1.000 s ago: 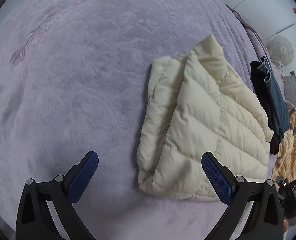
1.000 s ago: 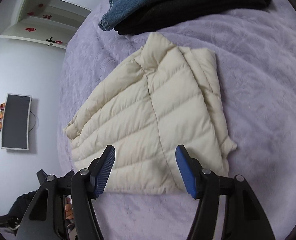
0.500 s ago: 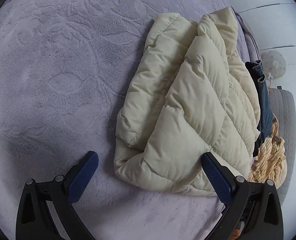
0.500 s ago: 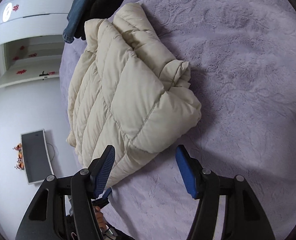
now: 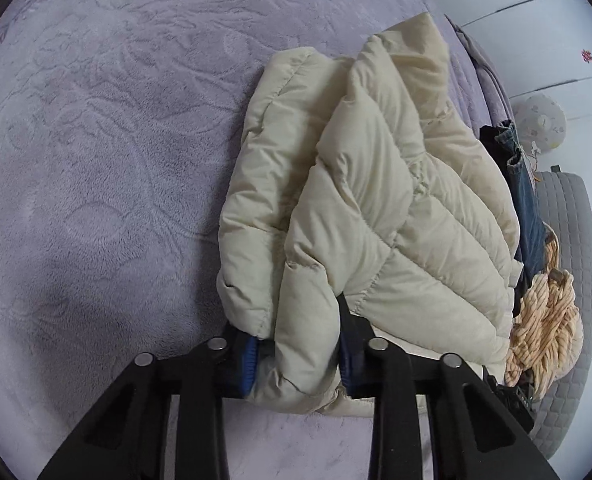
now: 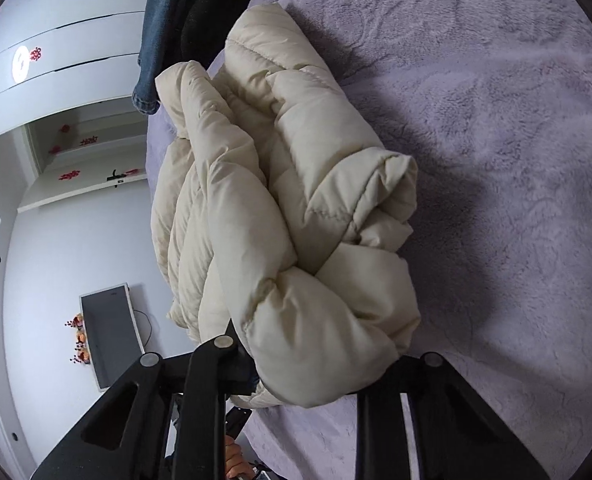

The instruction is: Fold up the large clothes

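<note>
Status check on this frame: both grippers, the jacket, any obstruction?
Left gripper and right gripper shut on cream puffer jacket. Jeans beyond, not in the way.

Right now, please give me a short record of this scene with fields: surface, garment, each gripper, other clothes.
surface: purple blanket
garment: cream puffer jacket, folded into a bundle
left gripper: shut on the jacket's near edge
right gripper: shut on the jacket's near end
other clothes: jeans and a black garment beyond the jacket
</note>
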Tool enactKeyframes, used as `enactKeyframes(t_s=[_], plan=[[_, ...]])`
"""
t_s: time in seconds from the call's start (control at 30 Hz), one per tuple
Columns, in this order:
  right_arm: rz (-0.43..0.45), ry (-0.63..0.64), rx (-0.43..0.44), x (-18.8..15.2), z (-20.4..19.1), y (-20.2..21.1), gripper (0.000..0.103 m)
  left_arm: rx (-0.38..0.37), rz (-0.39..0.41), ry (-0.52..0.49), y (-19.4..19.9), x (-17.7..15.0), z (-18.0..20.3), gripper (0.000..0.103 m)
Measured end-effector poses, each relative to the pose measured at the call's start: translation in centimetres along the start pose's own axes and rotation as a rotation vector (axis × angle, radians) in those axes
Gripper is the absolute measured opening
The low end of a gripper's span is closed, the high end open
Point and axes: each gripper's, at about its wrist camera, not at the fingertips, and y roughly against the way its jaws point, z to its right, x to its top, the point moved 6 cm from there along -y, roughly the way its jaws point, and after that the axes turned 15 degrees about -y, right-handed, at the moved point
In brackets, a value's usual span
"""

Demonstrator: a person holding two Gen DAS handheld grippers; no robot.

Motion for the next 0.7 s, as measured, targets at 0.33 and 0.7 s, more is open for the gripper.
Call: enactKeyframes(t_s=[0.33,0.7], plan=[[-0.028,0.024,-0.001,-1.5,-0.8,2.2,0.020,0.008,0.009,-0.077,2.8,-1.5,1.3,0.027],[-0.040,0.009,-0.058,-3.0,1.7,4.4,0.020,0.027,-0.063,-0.093,3.9,-6.8,-0.2,0.027]])
